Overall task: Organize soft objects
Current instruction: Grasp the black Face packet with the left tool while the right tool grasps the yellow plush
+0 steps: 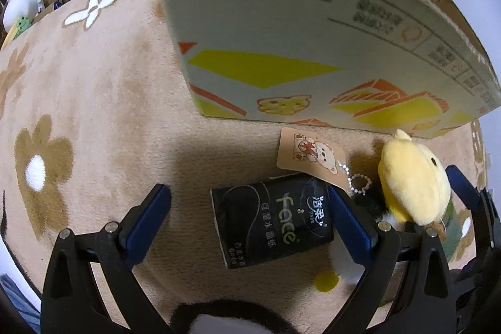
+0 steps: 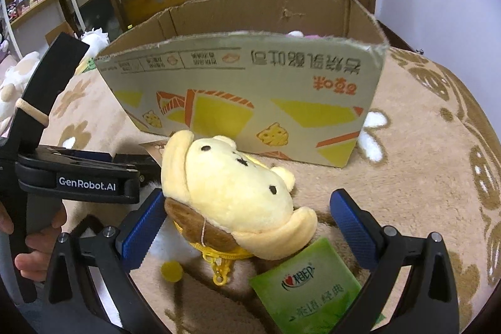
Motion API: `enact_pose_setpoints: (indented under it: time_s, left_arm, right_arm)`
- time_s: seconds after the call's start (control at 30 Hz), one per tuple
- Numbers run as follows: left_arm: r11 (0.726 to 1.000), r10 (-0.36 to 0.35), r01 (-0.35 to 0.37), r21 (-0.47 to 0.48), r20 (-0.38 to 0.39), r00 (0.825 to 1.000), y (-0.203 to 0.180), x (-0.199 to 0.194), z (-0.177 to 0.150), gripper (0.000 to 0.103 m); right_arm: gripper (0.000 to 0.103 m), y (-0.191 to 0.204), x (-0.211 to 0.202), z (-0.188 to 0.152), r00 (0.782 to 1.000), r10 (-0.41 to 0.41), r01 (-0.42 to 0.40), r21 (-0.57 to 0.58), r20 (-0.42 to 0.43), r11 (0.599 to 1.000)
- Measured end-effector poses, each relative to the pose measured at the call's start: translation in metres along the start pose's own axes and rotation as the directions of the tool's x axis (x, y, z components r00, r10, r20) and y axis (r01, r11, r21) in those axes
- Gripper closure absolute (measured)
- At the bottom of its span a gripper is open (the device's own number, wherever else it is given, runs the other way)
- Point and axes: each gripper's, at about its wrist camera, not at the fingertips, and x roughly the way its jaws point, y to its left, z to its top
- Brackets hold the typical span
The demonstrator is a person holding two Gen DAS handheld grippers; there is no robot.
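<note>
A yellow plush dog (image 2: pixel 231 196) lies center frame on the flowered rug (image 2: pixel 422 177), between the spread fingers of the open right claw (image 2: pixel 247 227). The open left claw (image 1: pixel 250 221) straddles a black tissue pack (image 1: pixel 271 221). Judged next: close, lift into the cardboard box (image 2: pixel 250 89) behind.

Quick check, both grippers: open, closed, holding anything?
Left gripper: open, empty, jaws straddling the black tissue pack.
Right gripper: open, jaws either side of the yellow plush, not clamped.
</note>
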Motion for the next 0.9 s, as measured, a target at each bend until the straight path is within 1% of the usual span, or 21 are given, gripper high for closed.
enact_pose_setpoints:
  time_s: [0.2,0.33,0.47,0.5,0.57,0.63,0.7,0.77,0.9]
  left_arm:
    - [1.000,0.007,-0.007,-0.007,0.002,1.000,-0.001,0.006,0.000,0.007]
    - [0.999,0.033,-0.033,-0.014,-0.001,0.999,-0.001,0.009,-0.003,0.018]
    - [0.999,0.047,-0.047,-0.006,-0.001,0.999,-0.002,0.011,-0.002,0.022]
    - [0.999,0.051,-0.051,-0.004,0.000,0.999,-0.004,0.011,-0.003,0.023]
    - [0.998,0.054,-0.054,-0.009,0.002,0.999,-0.003,0.011,-0.004,0.027]
    - [0.998,0.054,-0.054,-0.022,0.002,0.999,-0.001,0.010,-0.003,0.034]
    - [0.998,0.055,-0.054,-0.040,0.005,0.998,0.007,0.009,-0.004,0.038]
    - [0.997,0.043,-0.042,-0.060,0.009,0.999,0.011,0.009,-0.003,0.039]
    - [0.997,0.059,-0.058,-0.041,0.015,0.998,0.007,0.011,-0.004,0.039]
  right_arm:
    - [0.000,0.000,0.005,0.000,1.000,0.006,-0.006,-0.004,-0.003,1.000]
    - [0.000,-0.002,0.004,0.000,1.000,0.015,-0.015,-0.001,0.003,1.000]
    - [0.009,-0.001,0.005,0.000,0.999,0.040,-0.040,-0.007,-0.005,0.999]
    - [0.012,-0.001,0.005,0.000,0.999,0.050,-0.050,-0.007,-0.006,0.999]
    - [0.015,-0.002,0.004,0.000,0.998,0.062,-0.062,0.000,-0.009,0.998]
    - [0.018,-0.001,0.003,-0.001,0.998,0.066,-0.066,0.001,-0.008,0.998]
    - [0.020,-0.001,0.002,-0.001,0.998,0.058,-0.058,0.000,-0.003,0.998]
    - [0.023,0.001,0.001,-0.001,0.998,0.058,-0.058,-0.007,-0.002,0.998]
    - [0.024,0.005,-0.003,0.000,0.998,0.057,-0.057,-0.017,0.003,0.998]
